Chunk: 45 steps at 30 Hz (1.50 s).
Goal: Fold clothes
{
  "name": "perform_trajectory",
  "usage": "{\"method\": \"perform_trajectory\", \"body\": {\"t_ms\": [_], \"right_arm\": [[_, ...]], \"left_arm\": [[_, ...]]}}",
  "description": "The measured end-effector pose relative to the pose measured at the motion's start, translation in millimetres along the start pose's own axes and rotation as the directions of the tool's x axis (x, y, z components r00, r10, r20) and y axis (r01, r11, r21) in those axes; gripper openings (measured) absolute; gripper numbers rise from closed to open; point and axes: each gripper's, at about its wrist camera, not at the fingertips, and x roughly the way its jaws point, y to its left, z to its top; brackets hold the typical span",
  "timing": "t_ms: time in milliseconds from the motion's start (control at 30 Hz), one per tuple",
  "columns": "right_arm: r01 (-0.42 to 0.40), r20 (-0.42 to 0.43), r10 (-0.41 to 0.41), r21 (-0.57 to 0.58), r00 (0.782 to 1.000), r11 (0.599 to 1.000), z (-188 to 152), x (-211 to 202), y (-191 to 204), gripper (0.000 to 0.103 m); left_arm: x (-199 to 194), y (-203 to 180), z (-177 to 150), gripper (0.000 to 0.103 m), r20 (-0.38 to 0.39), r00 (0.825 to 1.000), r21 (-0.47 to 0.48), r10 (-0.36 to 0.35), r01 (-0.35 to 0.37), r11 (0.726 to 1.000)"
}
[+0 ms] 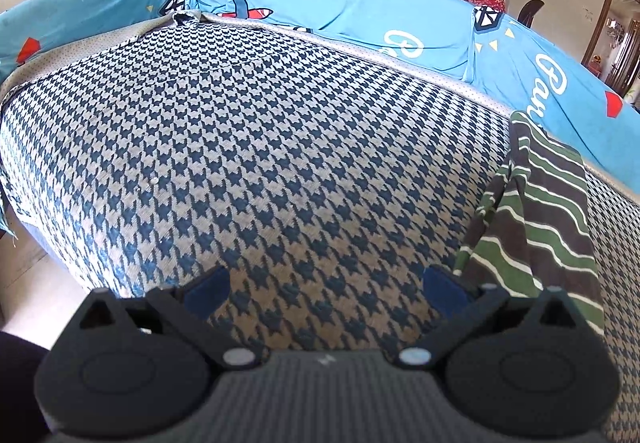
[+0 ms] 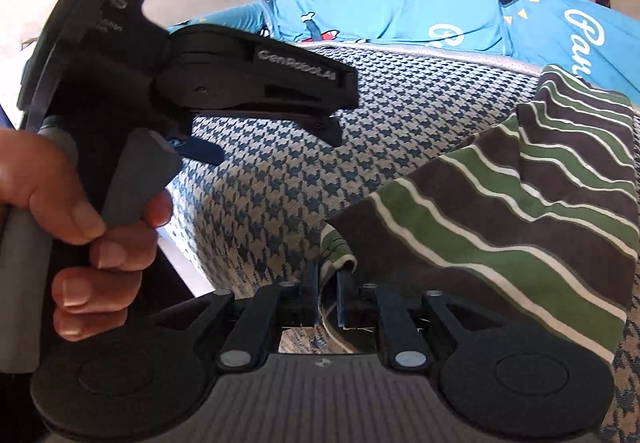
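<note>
1. The right hand-held gripper (image 2: 328, 289) has its jaws nearly together, and they pinch a hem edge of the striped garment (image 2: 520, 211). The cloth rises from the jaws and drapes to the right over the bed (image 2: 280, 171), which has a houndstooth cover.
2. The left hand-held gripper (image 1: 326, 289) stands wide apart and holds nothing. It hovers over bare houndstooth cover, with the garment (image 1: 536, 211) just to its right.
3. Risk, in my judgement: only a thin edge sits between the right jaws, so a quick pull could make it slip out, and the fold would then fall crooked.
4. A second risk: the garment hangs from one held point only, so it may bunch or twist if it is lifted further before the left side takes another corner.
5. The right wrist view shows the pinch itself, and also the person's hand (image 2: 80, 235) around the left tool's handle. The left wrist view shows neither.
6. The left wrist view shows how much free cover lies beside the garment, up to the blue printed sheet (image 1: 360, 15) at the far edge.
</note>
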Motion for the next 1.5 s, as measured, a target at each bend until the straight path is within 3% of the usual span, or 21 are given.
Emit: {"method": "perform_trajectory", "body": {"t_ms": [67,233,467,633,700,933,1267,1500], "right_arm": [[-0.045,-0.030,0.045,-0.010,0.999,0.999,-5,-2,2,0.012],[-0.061,-0.060,0.061,0.011,0.996,0.998,-22,-20,-3,0.013],[0.060,0.001,-0.060,0.142,0.998,0.988,-38,-67,-33,0.022],[0.163,0.028,-0.174,0.225,0.984,0.961,-41,-95,-52,0.030],[0.179,0.016,-0.190,0.268,0.982,0.947,-45,-98,-61,0.035],[0.230,-0.032,-0.238,0.416,0.971,0.880,-59,-106,-91,0.036],[0.178,-0.031,-0.188,0.512,0.982,0.840,-66,-104,-101,0.036],[0.169,-0.027,-0.182,0.526,0.983,0.833,-67,-102,-101,0.036]], "left_arm": [[1,-1,0,0.103,-0.003,1.000,0.007,0.003,-0.003,1.000],[4,-7,-3,0.103,-0.015,1.000,0.032,0.002,-0.002,0.999],[5,-28,-12,0.103,-0.015,1.000,0.114,-0.013,0.015,0.993],[6,-43,-21,0.103,-0.021,0.999,0.171,-0.029,0.032,0.985],[8,-48,-25,0.103,-0.029,0.999,0.189,-0.037,0.042,0.981],[10,-65,-35,0.103,-0.048,0.997,0.243,-0.066,0.076,0.967],[17,-72,-43,0.103,-0.093,0.992,0.266,-0.083,0.105,0.958],[19,-73,-44,0.103,-0.106,0.992,0.276,-0.069,0.096,0.956]]}}
